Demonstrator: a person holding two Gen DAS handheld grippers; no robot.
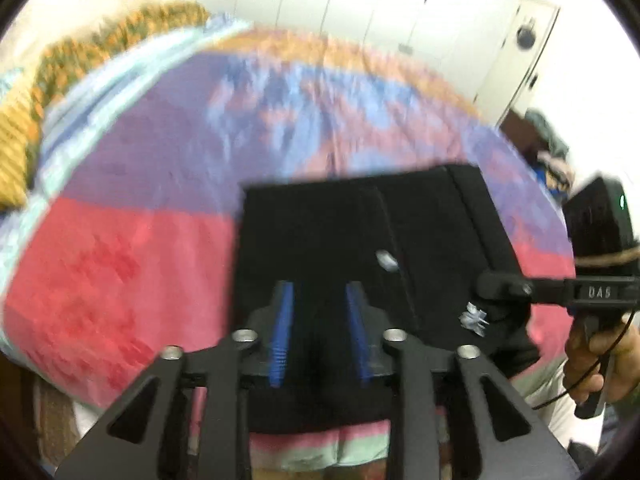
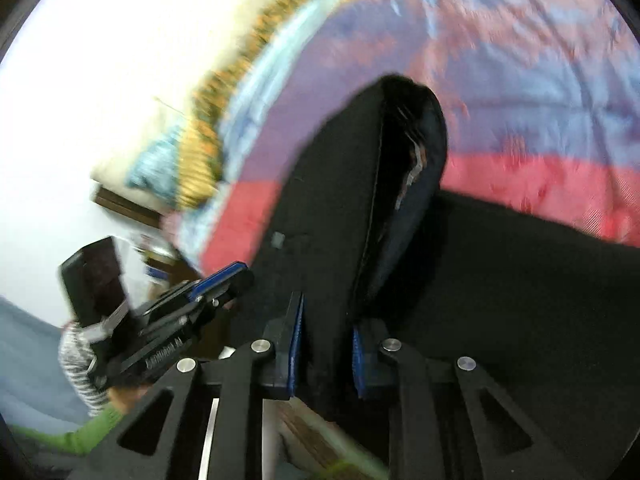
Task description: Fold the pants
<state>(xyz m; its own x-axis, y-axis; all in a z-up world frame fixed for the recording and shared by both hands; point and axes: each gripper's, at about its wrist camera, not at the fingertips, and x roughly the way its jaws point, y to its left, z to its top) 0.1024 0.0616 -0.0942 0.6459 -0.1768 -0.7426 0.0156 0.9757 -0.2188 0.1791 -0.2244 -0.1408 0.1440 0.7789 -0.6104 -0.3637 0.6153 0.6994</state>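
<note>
Right tongs (image 2: 326, 344) are clamping a raised fold of the black pants (image 2: 500, 280). Left tongs (image 1: 320, 320) are hanging open over the pants' near edge, nothing pinched. Pants are lying on the bedspread (image 1: 120, 264); bare bedspread is showing left and beyond.

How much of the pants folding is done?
Partly done, it seems. The pants already lie in a neat black rectangle on the bedspread. The right gripper is pinching a raised flap of them, as if starting another fold. The left gripper hovers over the near edge with its jaws apart, holding nothing. Left to do: lay that flap over and flatten it.
</note>
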